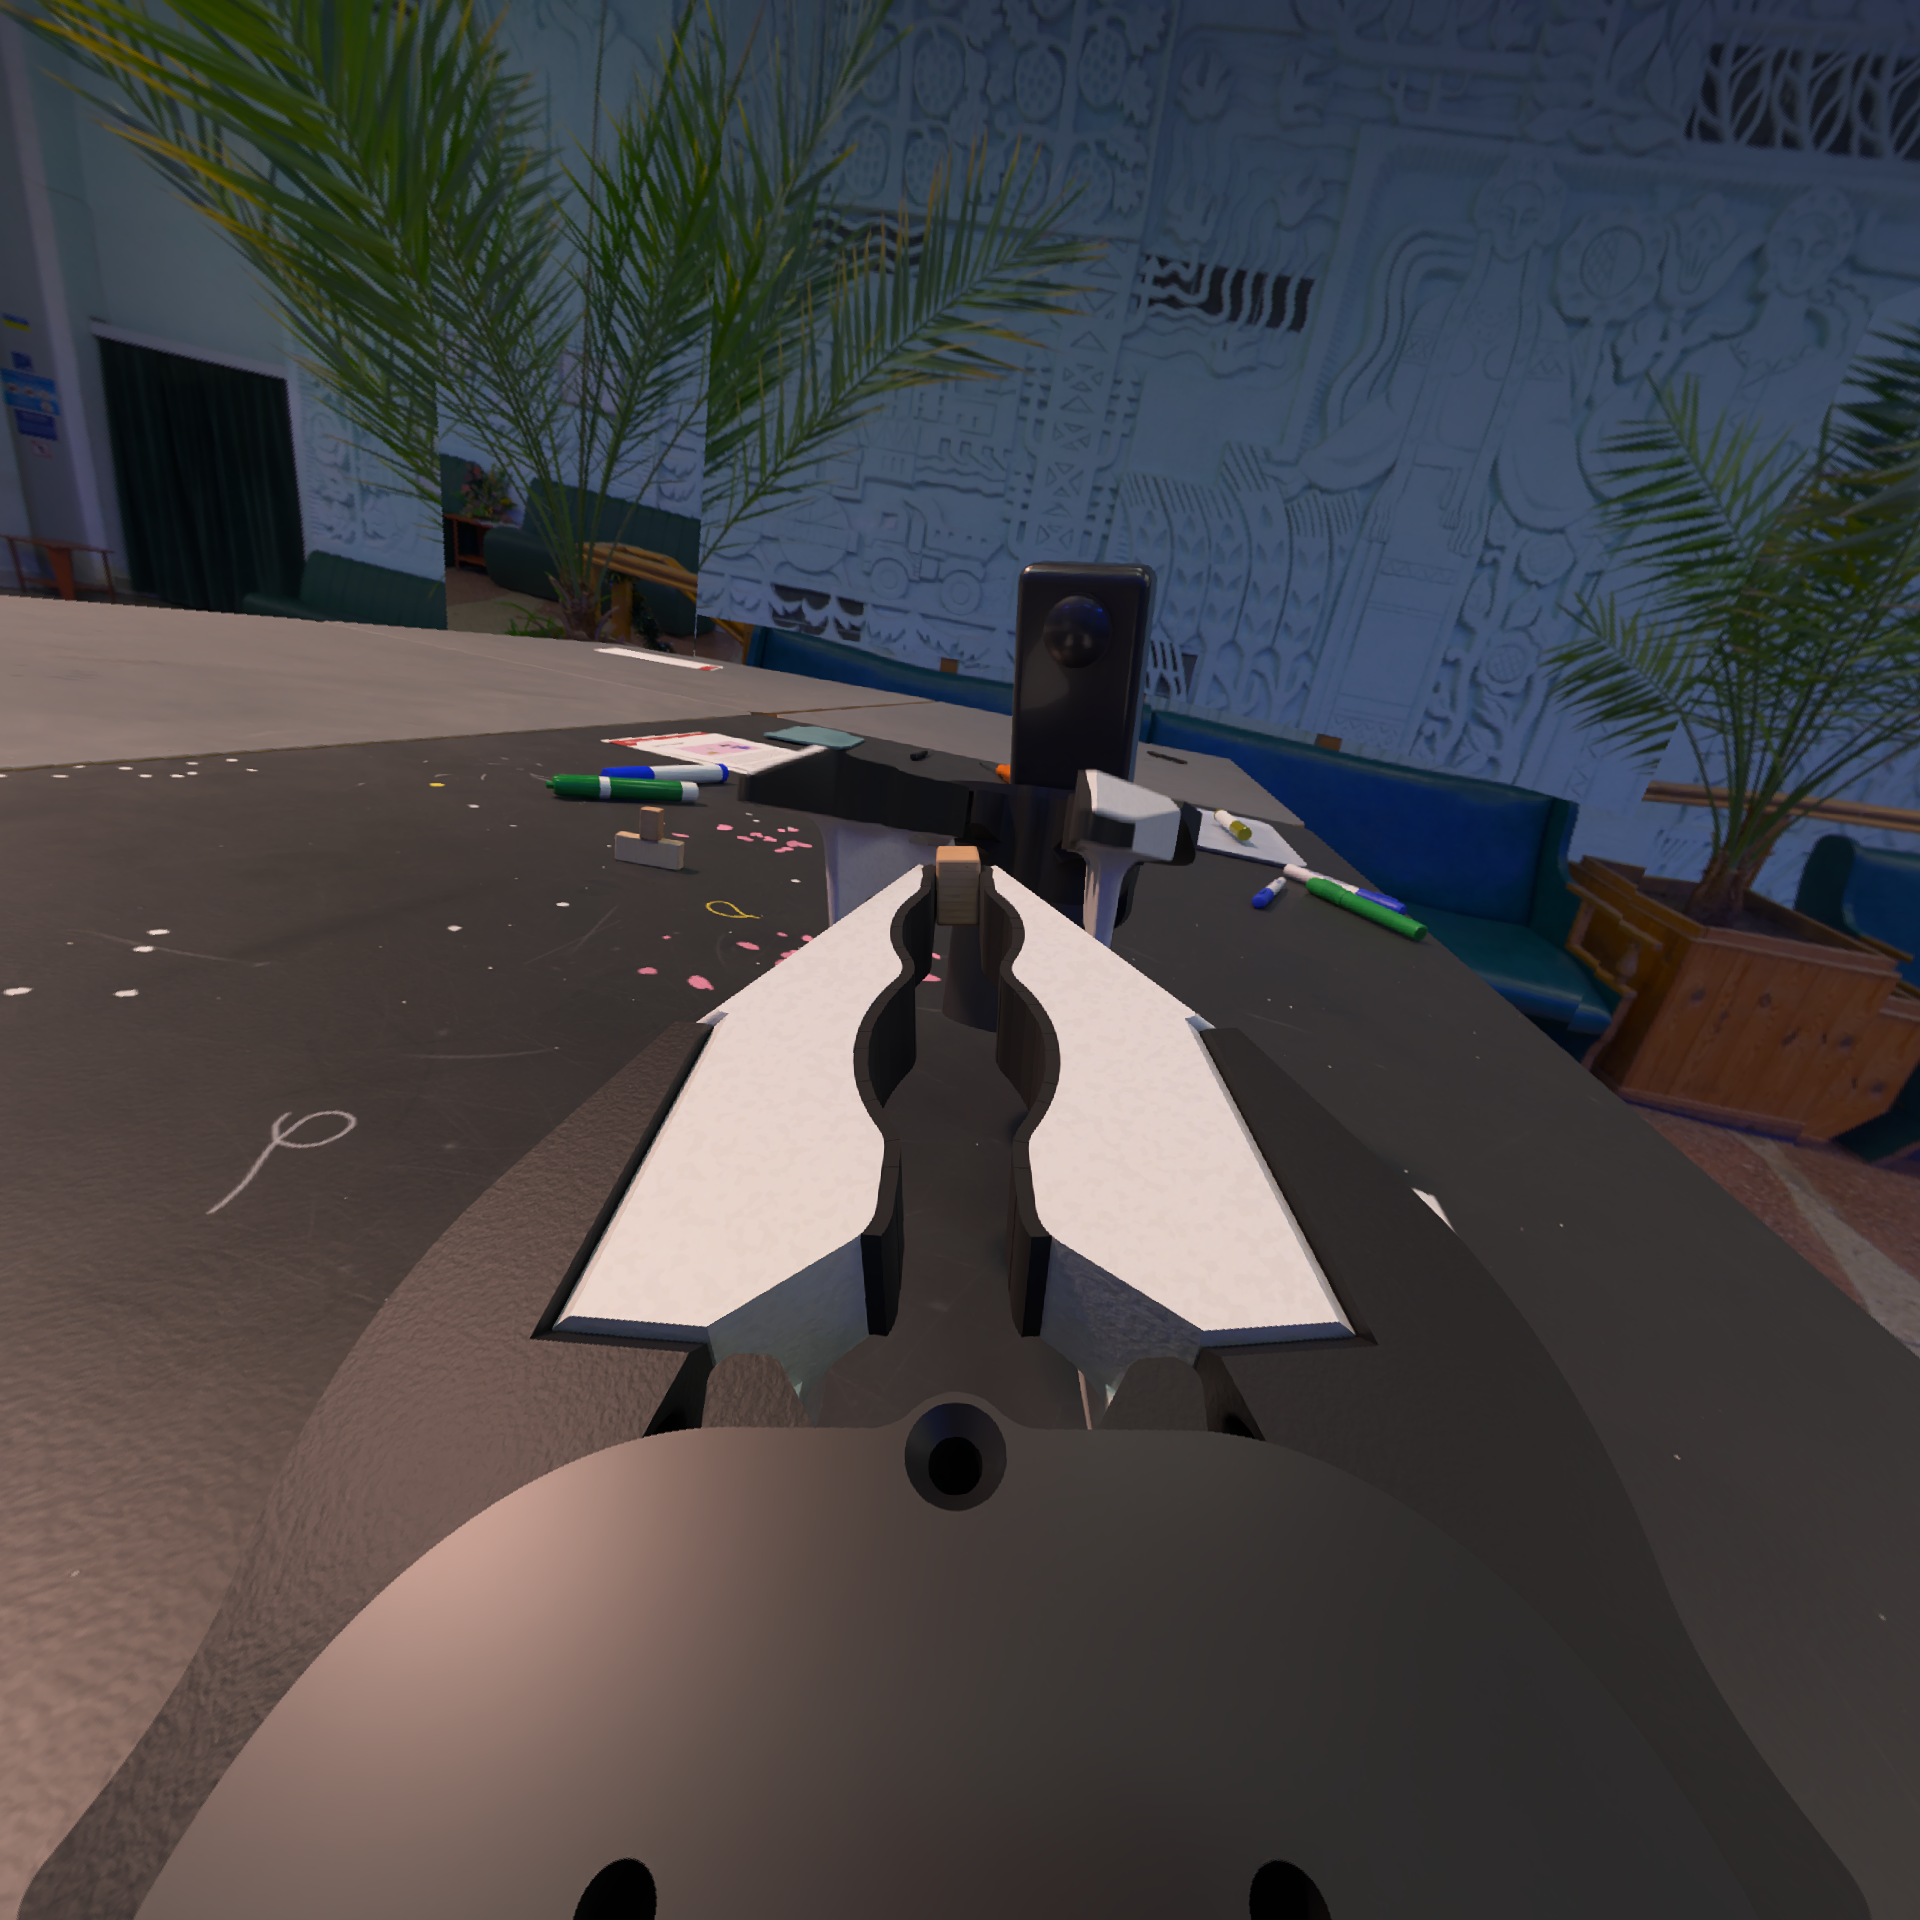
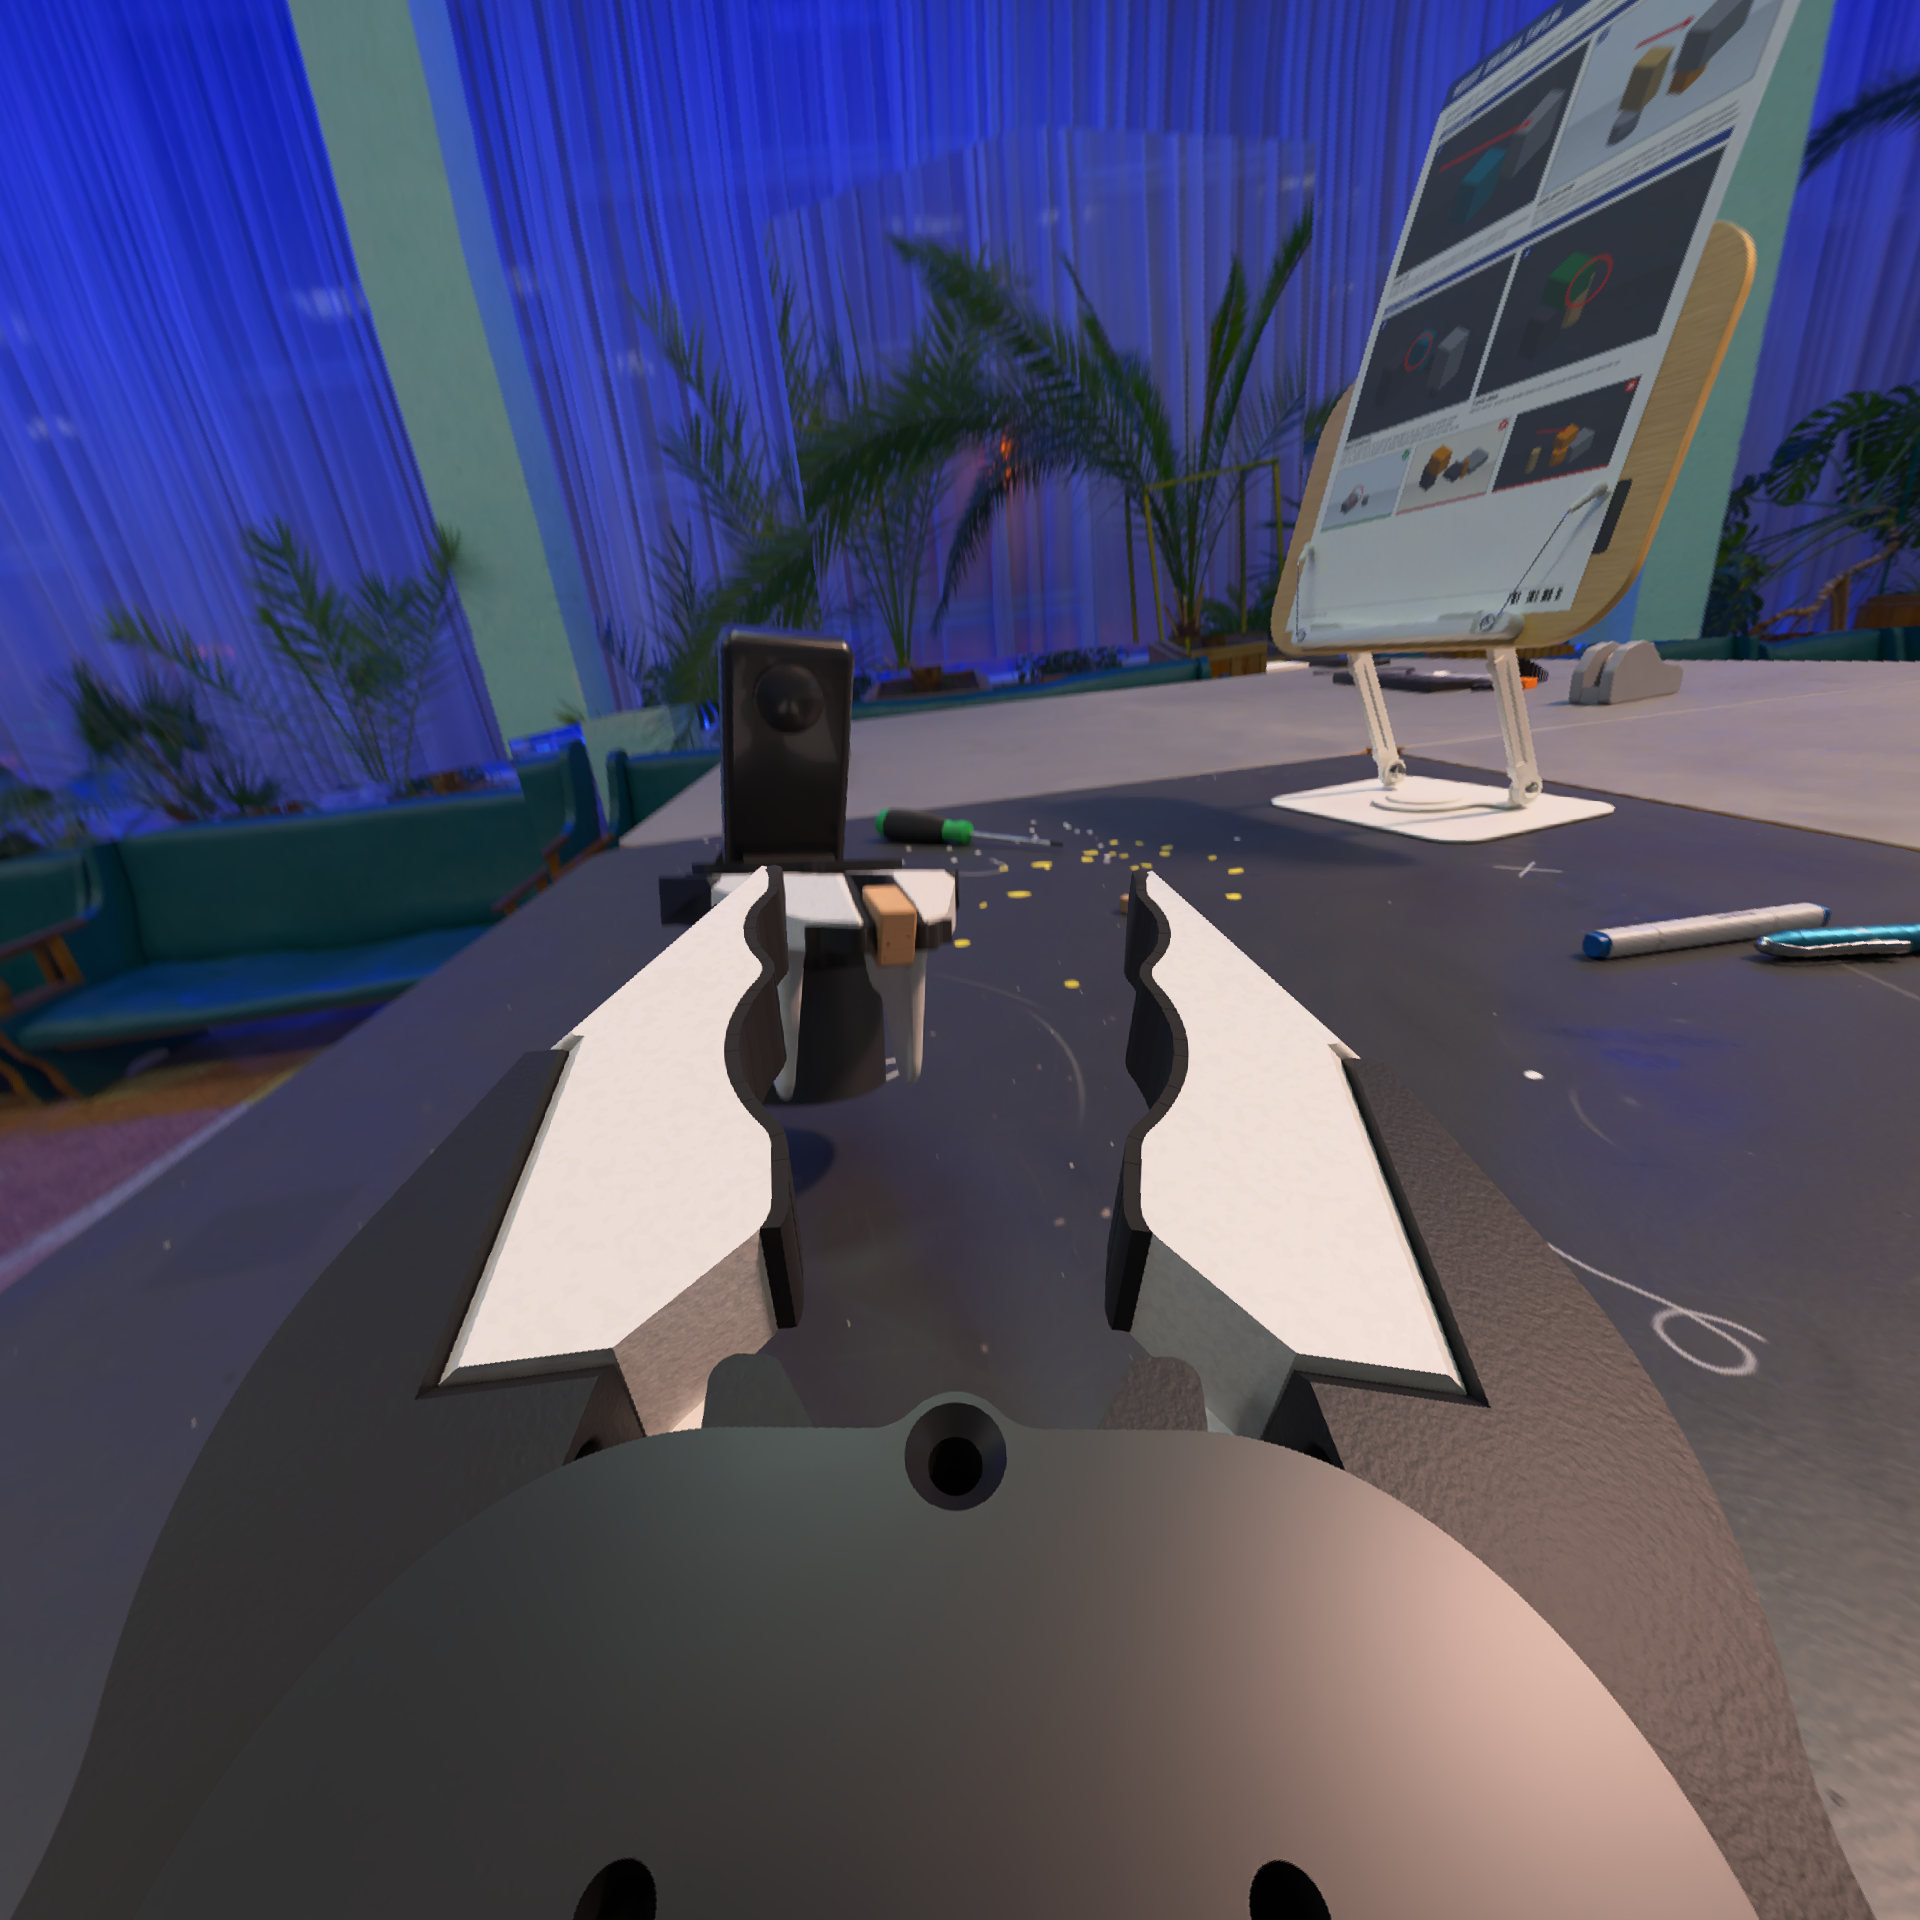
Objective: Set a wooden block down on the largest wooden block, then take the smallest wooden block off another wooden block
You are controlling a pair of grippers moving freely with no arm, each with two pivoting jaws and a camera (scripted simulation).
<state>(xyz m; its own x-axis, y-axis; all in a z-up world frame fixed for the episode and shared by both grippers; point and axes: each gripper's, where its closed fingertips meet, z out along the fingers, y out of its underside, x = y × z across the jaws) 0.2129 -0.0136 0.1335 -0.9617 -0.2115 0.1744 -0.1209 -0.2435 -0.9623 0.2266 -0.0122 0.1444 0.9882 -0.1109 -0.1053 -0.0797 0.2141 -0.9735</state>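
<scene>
My left gripper (image 1: 957,881) is shut on a small light wooden block (image 1: 957,902), pinched upright at its fingertips above the dark table. The same block (image 2: 890,925) shows in the right wrist view, held in the left gripper (image 2: 878,906) off the table. Far left on the table lies a flat wooden block (image 1: 646,852) with a smaller wooden block (image 1: 651,822) standing on it. My right gripper (image 2: 954,891) is open and empty, low over the table, facing the left gripper. Its dark camera housing (image 1: 1081,665) rises just behind my left fingertips.
Green (image 1: 623,789) and blue (image 1: 665,772) markers and papers (image 1: 707,746) lie beyond the stacked blocks. More markers (image 1: 1361,906) lie near the table's right edge. A screwdriver (image 2: 925,828), a document stand (image 2: 1444,805), a marker (image 2: 1704,928) and a blue pen (image 2: 1839,940) lie farther off.
</scene>
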